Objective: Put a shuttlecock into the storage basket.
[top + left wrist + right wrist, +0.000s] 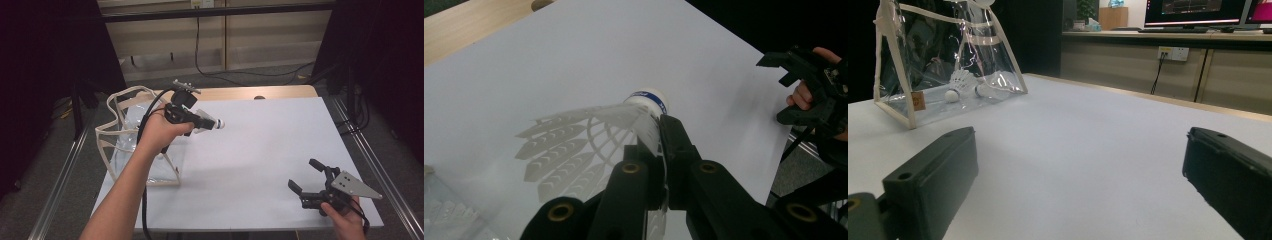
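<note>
A white shuttlecock (589, 145) with a blue band on its cork is pinched by its feather skirt in my left gripper (659, 131), which is shut on it. In the high view that gripper (207, 122) hovers above the table just right of a clear bag with cream trim (125, 135), and the shuttlecock's cork (220, 123) points right. My right gripper (304, 174) rests low near the table's front right corner, jaws wide open with nothing between them (1078, 160). The clear bag (948, 60) stands open and holds two more shuttlecocks (960, 85).
The white table top (260, 150) stretches between the two grippers. A wooden strip (260, 92) borders its far edge. Metal rails (380, 165) run along both sides of the table. Cables hang on the far wall.
</note>
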Demonstrator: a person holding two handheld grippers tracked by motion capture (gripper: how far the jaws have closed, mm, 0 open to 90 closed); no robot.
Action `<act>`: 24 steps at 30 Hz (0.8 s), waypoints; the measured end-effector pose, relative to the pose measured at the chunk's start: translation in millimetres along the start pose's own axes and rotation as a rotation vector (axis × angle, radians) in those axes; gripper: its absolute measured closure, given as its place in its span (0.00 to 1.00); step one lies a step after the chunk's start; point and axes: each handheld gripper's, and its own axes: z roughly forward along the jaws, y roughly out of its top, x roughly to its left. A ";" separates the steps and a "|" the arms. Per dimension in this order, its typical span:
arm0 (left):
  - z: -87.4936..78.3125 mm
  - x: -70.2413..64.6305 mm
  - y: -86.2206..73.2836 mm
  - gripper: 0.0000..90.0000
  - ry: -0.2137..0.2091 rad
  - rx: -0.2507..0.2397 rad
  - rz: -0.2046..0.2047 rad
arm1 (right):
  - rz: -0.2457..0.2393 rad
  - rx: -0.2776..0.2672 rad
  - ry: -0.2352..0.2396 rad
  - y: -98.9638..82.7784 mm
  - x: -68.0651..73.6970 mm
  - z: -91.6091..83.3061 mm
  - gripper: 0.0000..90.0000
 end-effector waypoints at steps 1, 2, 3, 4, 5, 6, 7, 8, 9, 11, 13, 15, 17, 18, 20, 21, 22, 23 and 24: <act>-0.7 -0.1 0.0 0.99 0.003 -0.003 -0.006 | -0.001 -0.001 0.001 0.0 0.1 0.0 0.01; -1.8 0.6 0.2 0.99 0.003 0.001 -0.004 | 0.000 0.000 0.001 0.1 0.3 0.0 0.01; -2.5 0.6 0.4 0.99 0.003 -0.002 -0.008 | -0.003 0.001 0.002 0.0 0.2 0.0 0.01; -3.2 0.7 0.5 0.99 0.005 -0.005 -0.010 | -0.001 0.000 0.002 0.1 0.3 0.2 0.01; -4.1 1.0 0.8 0.99 0.003 -0.002 -0.009 | -0.001 0.000 0.002 0.1 0.3 0.3 0.01; -5.0 1.2 1.0 0.99 0.006 0.003 -0.004 | -0.002 0.000 0.001 0.1 0.3 0.3 0.01; -5.5 1.4 1.1 0.99 0.006 0.002 -0.001 | -0.001 0.001 0.001 0.1 0.4 0.3 0.01; -6.0 1.4 1.3 0.99 0.002 0.002 -0.003 | 0.000 0.002 0.001 0.2 0.5 0.2 0.01; -6.6 1.4 1.6 0.99 0.003 0.005 -0.004 | -0.001 0.004 0.002 0.2 0.5 0.0 0.01; -8.1 1.6 2.4 0.99 0.006 0.005 -0.006 | -0.002 -0.001 0.001 0.2 0.3 0.3 0.01; -9.9 1.8 3.2 0.99 0.005 0.006 -0.006 | -0.001 -0.001 0.000 0.1 0.2 0.3 0.01; -11.2 1.6 3.7 0.99 0.009 0.000 -0.013 | -0.001 -0.001 0.001 0.2 0.4 0.3 0.01; -13.2 1.9 4.3 0.99 0.008 0.000 -0.010 | -0.002 -0.002 0.001 0.2 0.3 0.4 0.01; -13.9 1.8 4.7 0.99 0.008 -0.001 -0.015 | -0.001 -0.001 0.001 0.1 0.3 0.4 0.01; -16.0 2.8 5.5 0.99 0.006 0.004 -0.009 | 0.000 -0.001 0.000 0.1 0.5 0.5 0.01; -16.3 2.5 5.7 0.99 0.005 -0.003 -0.019 | 0.000 0.002 0.002 0.2 0.5 0.2 0.01; -17.2 3.1 6.1 0.99 0.006 0.001 -0.013 | 0.001 0.002 0.001 0.3 0.8 0.3 0.01; -18.1 3.4 6.4 0.99 0.005 0.002 -0.013 | 0.001 0.001 0.000 0.3 1.0 0.3 0.01; -18.9 3.9 6.6 0.99 0.004 0.000 -0.013 | 0.002 0.000 0.002 0.2 0.9 0.3 0.01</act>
